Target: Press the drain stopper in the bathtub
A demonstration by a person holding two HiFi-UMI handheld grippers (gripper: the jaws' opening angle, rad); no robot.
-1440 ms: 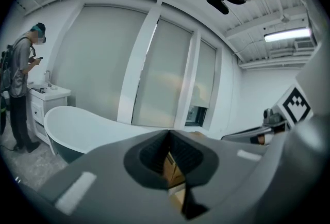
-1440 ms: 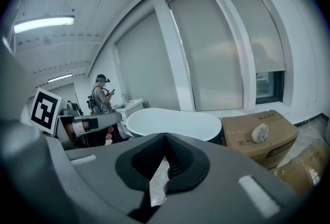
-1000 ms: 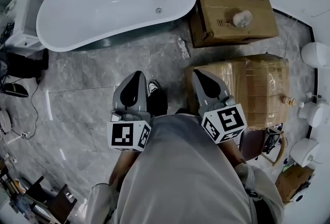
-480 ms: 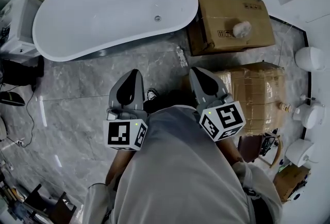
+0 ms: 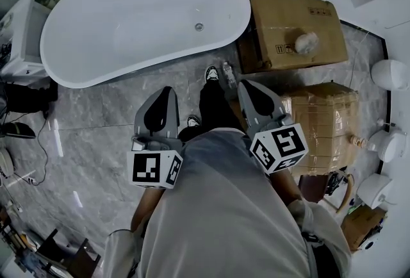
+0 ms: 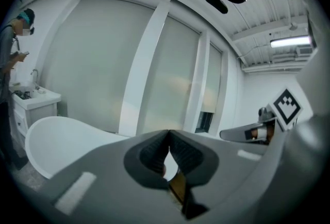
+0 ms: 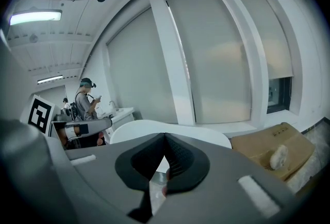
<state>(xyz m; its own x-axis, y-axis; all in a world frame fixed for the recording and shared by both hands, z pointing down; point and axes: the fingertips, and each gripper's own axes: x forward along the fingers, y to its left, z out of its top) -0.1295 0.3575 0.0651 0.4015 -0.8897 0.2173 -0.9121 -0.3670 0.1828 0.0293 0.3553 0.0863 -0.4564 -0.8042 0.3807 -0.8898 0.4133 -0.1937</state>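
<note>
Count: 1 bathtub (image 5: pixel 128 20), 1 drain stopper (image 5: pixel 199 27). 2 cardboard boxes: far box (image 5: pixel 288 17), near box (image 5: pixel 327 123). 2 grippers: left gripper (image 5: pixel 169 91), right gripper (image 5: pixel 244 85). 1 bottle (image 5: pixel 226 72).

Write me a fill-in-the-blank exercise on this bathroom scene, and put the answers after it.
The bathtub is ____ in colour.
The left gripper and the right gripper both have their jaws ____, with nothing between them.
The box right beside the bathtub is made of ____.
The drain stopper is untouched: both grippers hang outside the bathtub, over the grey ____.
Missing words: white; shut; cardboard; floor.
</note>
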